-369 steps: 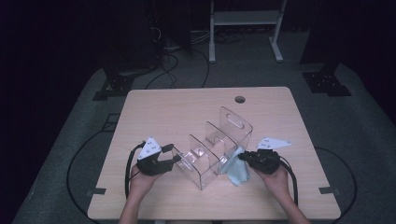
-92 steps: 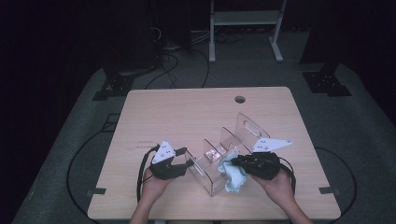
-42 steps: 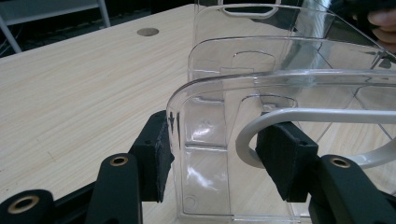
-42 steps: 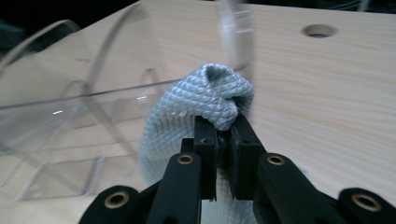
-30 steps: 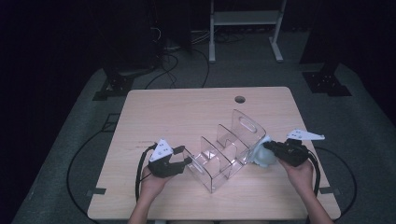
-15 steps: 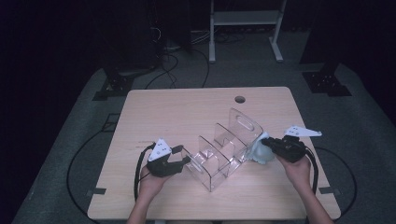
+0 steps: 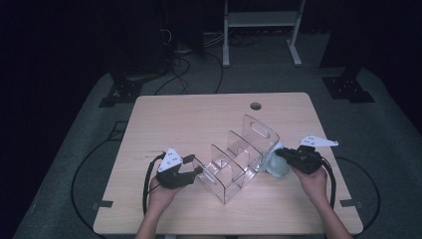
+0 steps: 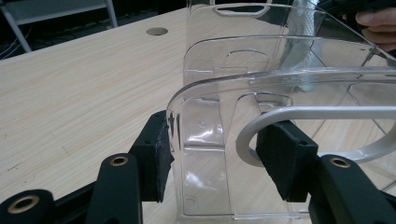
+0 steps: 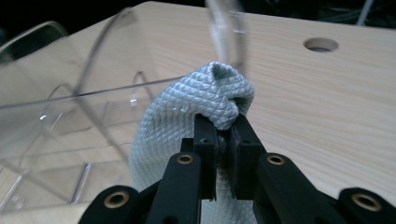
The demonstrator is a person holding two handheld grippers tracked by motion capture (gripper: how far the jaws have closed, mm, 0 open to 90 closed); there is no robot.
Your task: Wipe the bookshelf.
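A person at a pale wooden table [image 7: 199,119] steadied a clear plastic divided organiser [image 7: 239,159] while wiping its outer wall with a pale blue-grey textured cloth [image 9: 187,126]. The organiser stood near the middle of the table, toward the person's edge, set at a slant, its tallest panel with a slot handle farthest from the person. The left gripper [image 8: 210,154] had its jaws set on either side of the organiser's near end wall, pads [image 8: 159,154] close against the clear plastic and a pale grey curved bar just inside the right pad; it appeared to brace the piece rather than lift it. The right gripper [image 9: 223,140] had its jaws pressed together on a bunched fold of the cloth, which rested against the organiser's side at the tall end.

Done well, the wipe likely called for keeping the left hold firm so the light plastic could not skid, and for drawing the cloth flat along the wall in even passes, without pushing hard enough to tip or flex the panels.

No brand, label or legible writing was visible on the organiser, the cloth or the grippers.
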